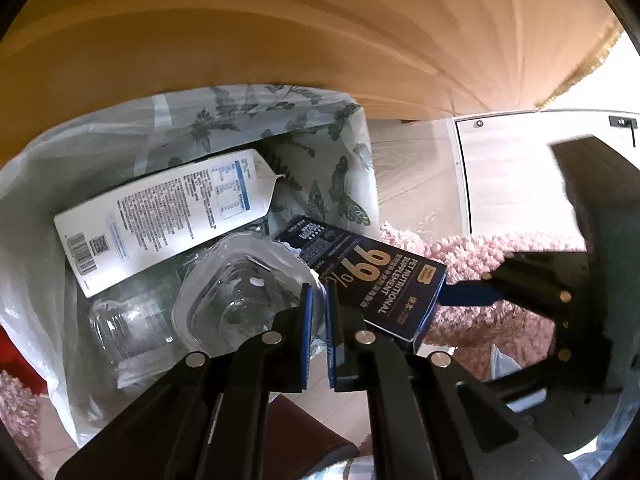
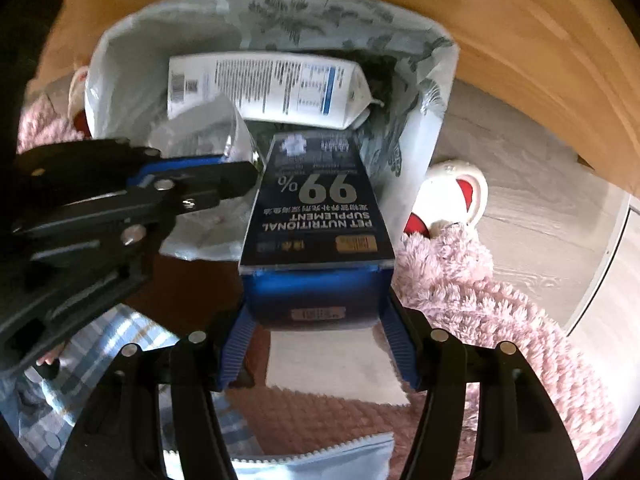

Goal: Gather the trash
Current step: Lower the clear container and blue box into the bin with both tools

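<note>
Right fingers [image 2: 318,344] grip dark box [image 2: 320,204] over bag rim [image 2: 440,92] | left fingers [image 1: 318,300] clenched on bag edge

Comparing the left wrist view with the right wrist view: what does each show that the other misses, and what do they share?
Left wrist only: a white door and a clear jar in the bag.

Right wrist only: a white and red slipper, and the right gripper shut on the dark pet supplement box.

Both: the butterfly-print trash bag, the white carton inside it, the clear plastic container pinched by the left gripper, and the pink rug.
</note>
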The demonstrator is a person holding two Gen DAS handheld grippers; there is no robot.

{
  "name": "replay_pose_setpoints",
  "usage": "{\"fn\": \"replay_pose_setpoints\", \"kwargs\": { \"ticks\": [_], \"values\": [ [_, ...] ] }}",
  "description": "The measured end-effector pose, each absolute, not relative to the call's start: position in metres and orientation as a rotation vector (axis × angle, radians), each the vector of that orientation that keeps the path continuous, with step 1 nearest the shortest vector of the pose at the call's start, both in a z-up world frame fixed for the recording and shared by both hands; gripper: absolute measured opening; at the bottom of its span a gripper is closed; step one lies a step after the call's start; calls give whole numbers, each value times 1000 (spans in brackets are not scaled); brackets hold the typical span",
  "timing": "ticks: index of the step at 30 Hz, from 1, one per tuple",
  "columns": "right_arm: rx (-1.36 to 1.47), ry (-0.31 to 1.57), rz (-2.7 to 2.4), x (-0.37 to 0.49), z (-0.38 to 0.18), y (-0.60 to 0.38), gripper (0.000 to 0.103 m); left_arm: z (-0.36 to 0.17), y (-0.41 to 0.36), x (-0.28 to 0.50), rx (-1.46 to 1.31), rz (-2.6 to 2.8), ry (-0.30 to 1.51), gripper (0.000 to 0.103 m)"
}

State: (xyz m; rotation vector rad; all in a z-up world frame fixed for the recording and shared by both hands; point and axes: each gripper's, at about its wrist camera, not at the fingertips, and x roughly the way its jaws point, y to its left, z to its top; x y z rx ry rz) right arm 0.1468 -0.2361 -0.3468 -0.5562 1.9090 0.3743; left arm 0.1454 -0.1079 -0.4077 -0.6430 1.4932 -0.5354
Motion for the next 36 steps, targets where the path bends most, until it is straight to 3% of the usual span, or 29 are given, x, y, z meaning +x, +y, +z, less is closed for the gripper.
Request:
{"fn": "replay_pose_setpoints", "kwargs": {
  "ticks": [8,26,36],
  "values": [
    [-468,1767,358,139,-330,-244,58,-414,-115,146,-635,-544,1509,3],
    [-462,1851,308,162,-377,-238,57,-440,-112,153,-693,-502,1531,3],
    [-500,1759,359,159,-362,-239,57,-430,-107,161,-717,-465,1446,3]
  ]
}}
